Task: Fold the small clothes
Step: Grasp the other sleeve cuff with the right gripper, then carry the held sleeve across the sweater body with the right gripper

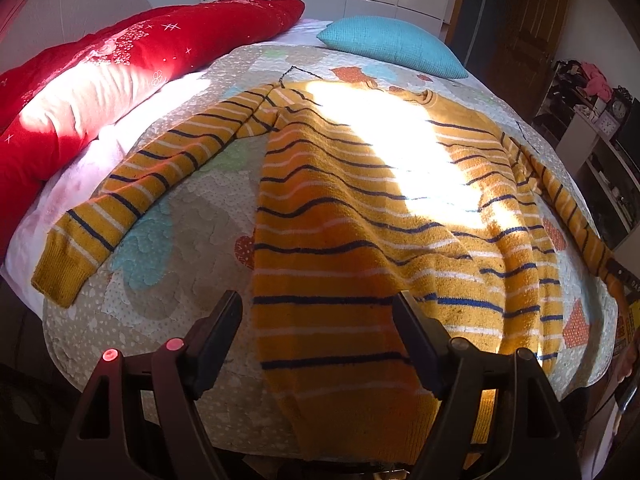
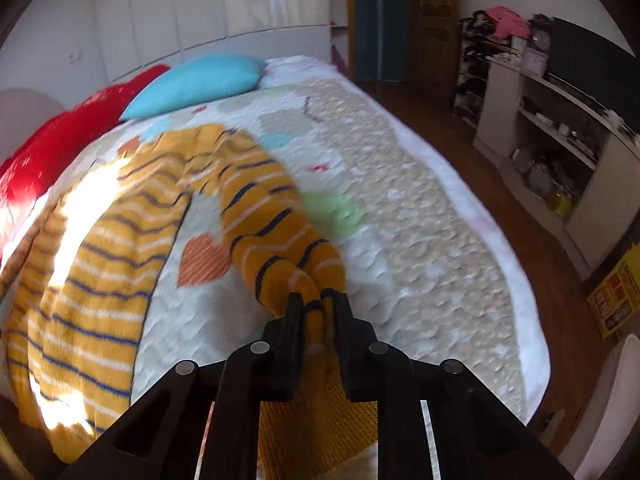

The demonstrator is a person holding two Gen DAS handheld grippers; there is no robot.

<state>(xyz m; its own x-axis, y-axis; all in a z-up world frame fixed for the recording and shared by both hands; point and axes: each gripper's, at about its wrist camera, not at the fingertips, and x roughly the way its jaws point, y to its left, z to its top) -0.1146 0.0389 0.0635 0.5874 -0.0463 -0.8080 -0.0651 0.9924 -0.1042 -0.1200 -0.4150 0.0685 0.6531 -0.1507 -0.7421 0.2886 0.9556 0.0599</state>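
Note:
A mustard-yellow sweater (image 1: pixel 360 208) with navy and white stripes lies spread flat on the quilted bed. Its left sleeve (image 1: pixel 132 188) stretches out to the left. My left gripper (image 1: pixel 318 300) is open, its jaws standing either side of the sweater's lower left hem area, just above the fabric. In the right wrist view the sweater body (image 2: pixel 104 248) lies at left. My right gripper (image 2: pixel 318 300) is shut on the right sleeve (image 2: pixel 272 216) near its cuff, and holds it lifted off the bed.
A patterned quilt (image 1: pixel 188 240) covers the bed. A red duvet (image 1: pixel 120 60) and a teal pillow (image 1: pixel 392 44) lie at the head. White shelves with clutter (image 2: pixel 552 140) stand to the right, across a wooden floor (image 2: pixel 560 304).

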